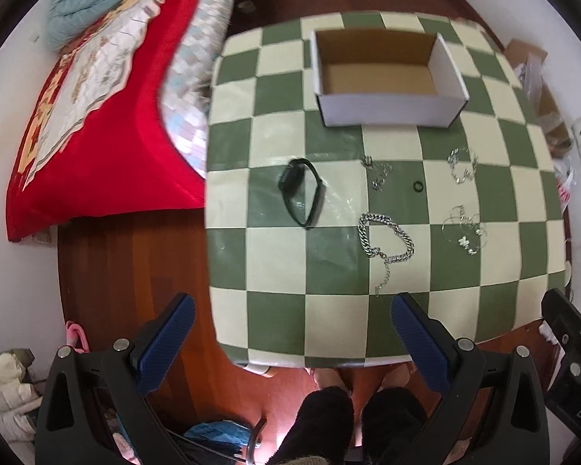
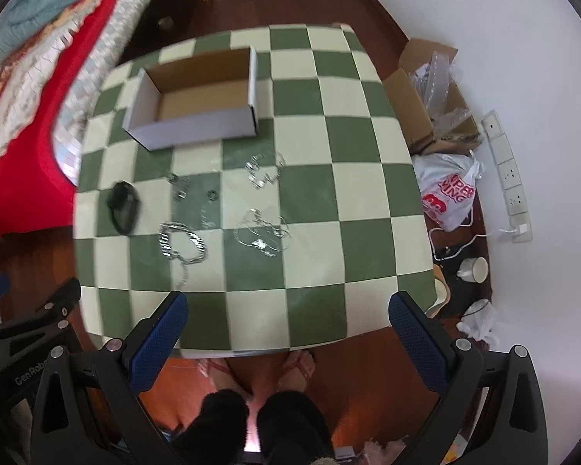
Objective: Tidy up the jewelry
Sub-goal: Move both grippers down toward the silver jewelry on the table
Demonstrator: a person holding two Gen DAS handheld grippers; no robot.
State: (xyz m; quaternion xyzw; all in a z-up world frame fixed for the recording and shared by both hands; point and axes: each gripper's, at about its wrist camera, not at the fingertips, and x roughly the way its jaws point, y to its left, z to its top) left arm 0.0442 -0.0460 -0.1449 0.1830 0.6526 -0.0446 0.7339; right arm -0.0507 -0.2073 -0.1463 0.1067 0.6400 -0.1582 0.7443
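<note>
Jewelry [image 1: 385, 238] on table [image 1: 329, 321], ahead of both grippers [image 1: 292, 333] [image 2: 288, 329]; jaws spread, empty.

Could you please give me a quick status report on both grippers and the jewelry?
Left gripper, right gripper: open, empty, above table edge. Chunky silver chain bracelet and other pieces loose on checkered tablecloth. White cardboard box empty. Nothing obstructing.

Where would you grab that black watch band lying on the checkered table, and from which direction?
Probably from straight above, pinching one long side of the black watch band across the strap. It lies flat as a closed loop, open in the middle, so one finger could drop inside the loop and one outside. The left gripper, open and nearest, seems the natural one; the thicker watch body at the far-left end looks harder to pinch.
</note>
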